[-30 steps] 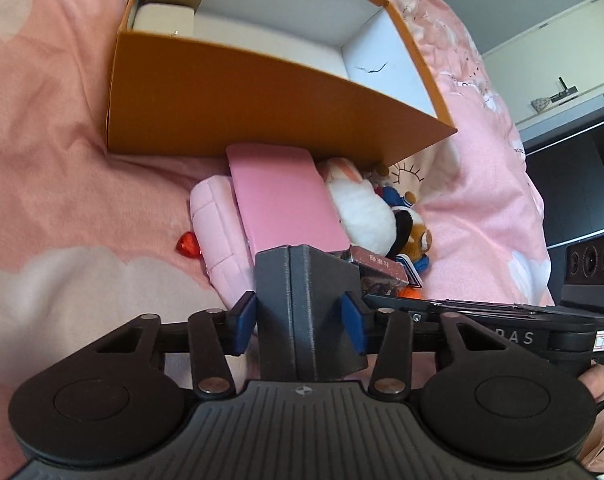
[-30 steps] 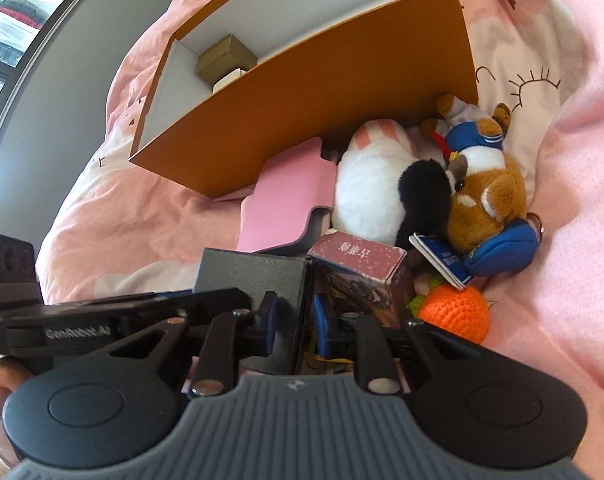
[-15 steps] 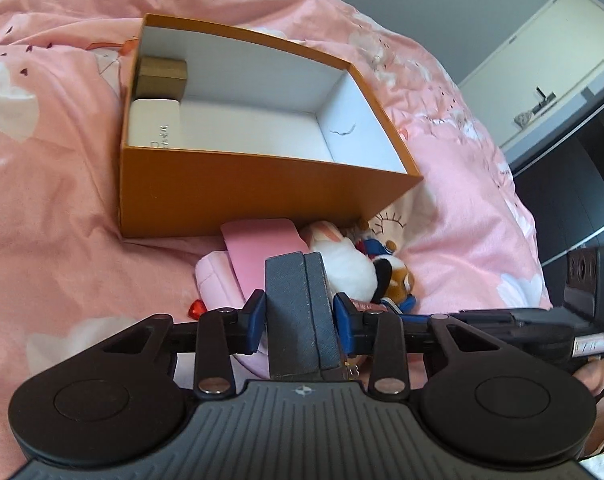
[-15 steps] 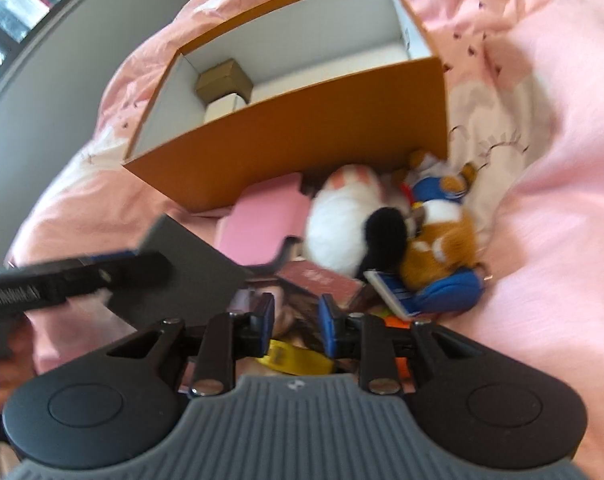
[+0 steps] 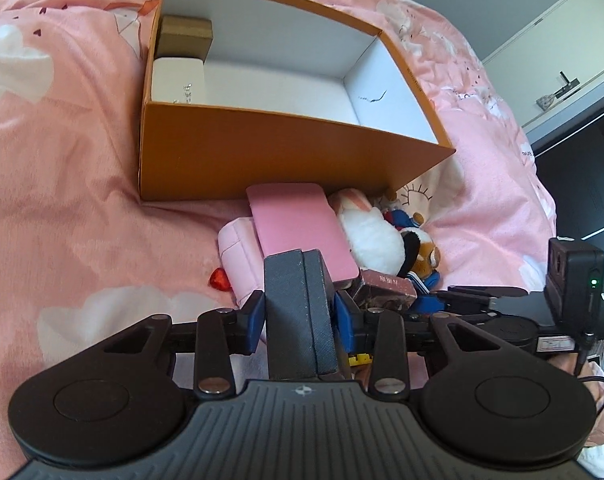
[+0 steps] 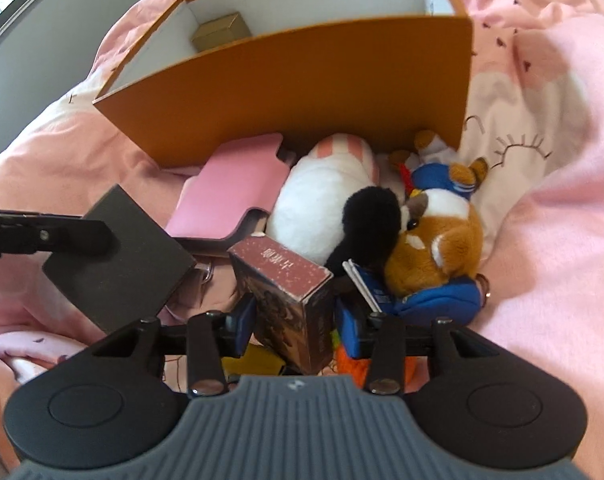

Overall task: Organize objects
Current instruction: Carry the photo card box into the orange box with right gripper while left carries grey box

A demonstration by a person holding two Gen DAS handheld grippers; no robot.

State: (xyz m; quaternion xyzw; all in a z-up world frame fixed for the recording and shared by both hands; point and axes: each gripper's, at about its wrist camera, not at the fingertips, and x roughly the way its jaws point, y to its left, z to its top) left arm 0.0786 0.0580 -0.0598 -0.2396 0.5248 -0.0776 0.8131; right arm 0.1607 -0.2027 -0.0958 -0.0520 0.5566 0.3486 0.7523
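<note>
My left gripper (image 5: 299, 312) points steeply down, its blue fingers (image 5: 253, 314) clamped on both faces of a dark grey case (image 5: 297, 312). My right gripper (image 6: 295, 320) also tilts down, its jaws opening around a reddish-brown carton (image 6: 289, 300). The left finger (image 6: 243, 316) sits against it; the right stands off.

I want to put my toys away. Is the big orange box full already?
No, the orange box holds only a small brown box and a white box at one end, and the rest of its white floor is bare.
</note>
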